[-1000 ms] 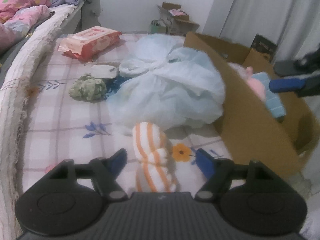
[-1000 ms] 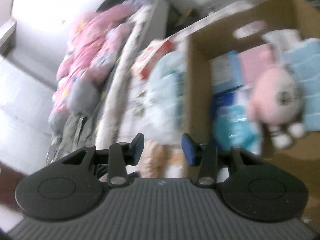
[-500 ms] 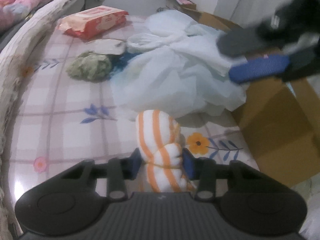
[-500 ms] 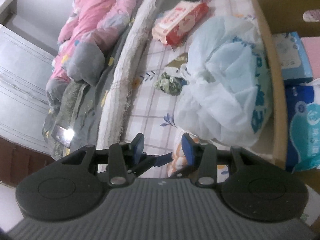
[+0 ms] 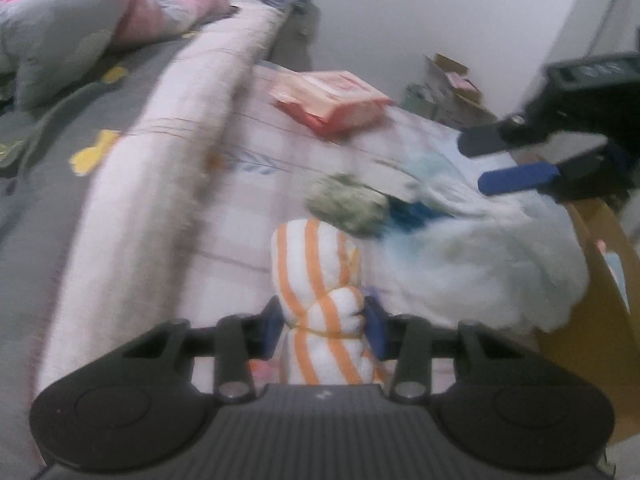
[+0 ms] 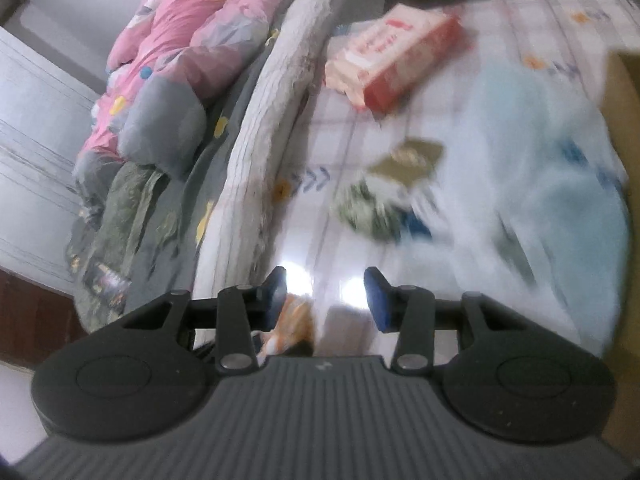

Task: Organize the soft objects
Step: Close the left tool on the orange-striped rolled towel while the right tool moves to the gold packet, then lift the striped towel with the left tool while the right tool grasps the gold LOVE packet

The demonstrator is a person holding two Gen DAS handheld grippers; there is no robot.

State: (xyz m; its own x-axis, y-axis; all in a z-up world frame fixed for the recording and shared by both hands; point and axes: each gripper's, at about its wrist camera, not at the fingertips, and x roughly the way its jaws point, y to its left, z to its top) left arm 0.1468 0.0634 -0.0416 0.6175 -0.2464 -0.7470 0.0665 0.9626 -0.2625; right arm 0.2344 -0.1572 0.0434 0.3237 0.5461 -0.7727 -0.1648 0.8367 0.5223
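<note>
- Left wrist view: left gripper [image 5: 323,322] pinching striped roll [image 5: 320,280], lifted off the bed [image 5: 248,216].
- Right gripper [image 6: 325,294] spread, holding nothing, above the bed.
- Left to sort, seemingly: green bundle [image 5: 346,204], white bag [image 5: 480,264], pink pack [image 5: 330,102].
- Box [image 5: 600,280] just right.

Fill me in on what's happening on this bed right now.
A person is tidying soft things with a tool in each hand. The left tool is shut on a rolled orange-striped sock, holding it above the checked sheet. The right tool is open and holds nothing, over the sheet near a pale blue bag. A green bundle and a red tissue pack lie on the sheet. A cardboard box stands at the right.
</note>
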